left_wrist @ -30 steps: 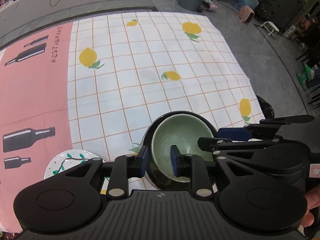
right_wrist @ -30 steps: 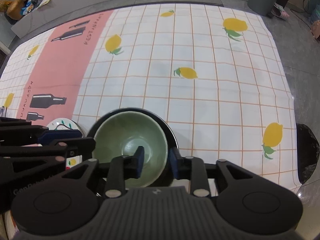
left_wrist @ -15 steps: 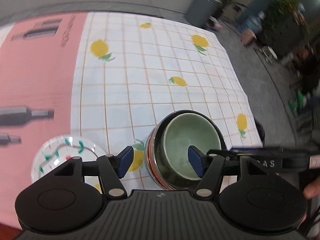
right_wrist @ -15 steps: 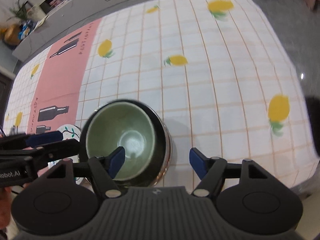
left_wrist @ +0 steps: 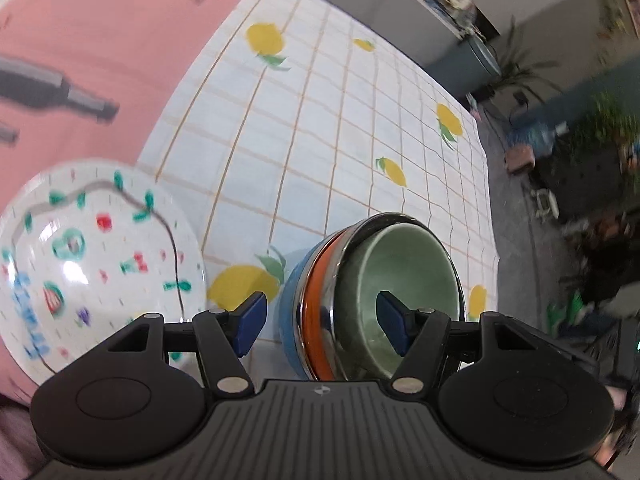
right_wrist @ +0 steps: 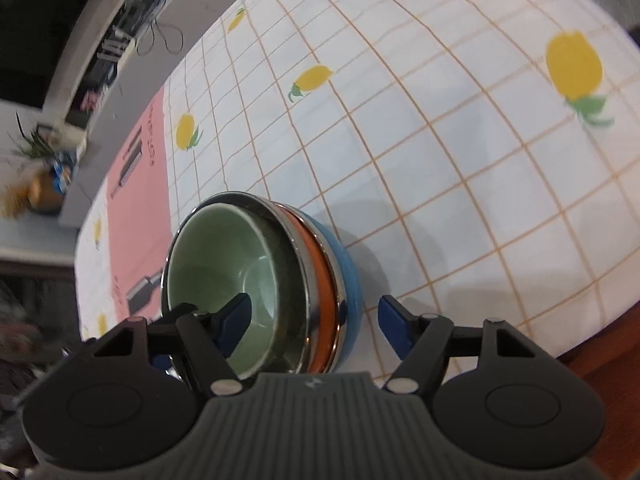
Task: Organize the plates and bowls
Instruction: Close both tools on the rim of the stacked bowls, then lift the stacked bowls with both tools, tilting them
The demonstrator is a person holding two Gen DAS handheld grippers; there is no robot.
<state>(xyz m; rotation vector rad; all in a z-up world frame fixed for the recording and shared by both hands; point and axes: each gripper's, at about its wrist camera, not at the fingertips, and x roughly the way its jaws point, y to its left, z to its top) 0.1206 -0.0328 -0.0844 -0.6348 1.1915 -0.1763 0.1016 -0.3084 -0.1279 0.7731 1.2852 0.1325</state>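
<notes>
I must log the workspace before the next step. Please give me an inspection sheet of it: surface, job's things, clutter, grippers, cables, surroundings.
Surface: tablecloth, checked with lemon prints, with a pink band printed with bottles.
Job's things: green bowl nested in a stack of bowls with steel, orange and blue rims; patterned plate beside the stack, apart from it.
Clutter: nothing seen on the cloth.
Grippers: left gripper open, straddling the stack's near wall; right gripper open, likewise on the other side; no pad seen pressing.
Cables: a loose cable on the far counter.
Surroundings: grey bin, potted plants, blurred.
</notes>
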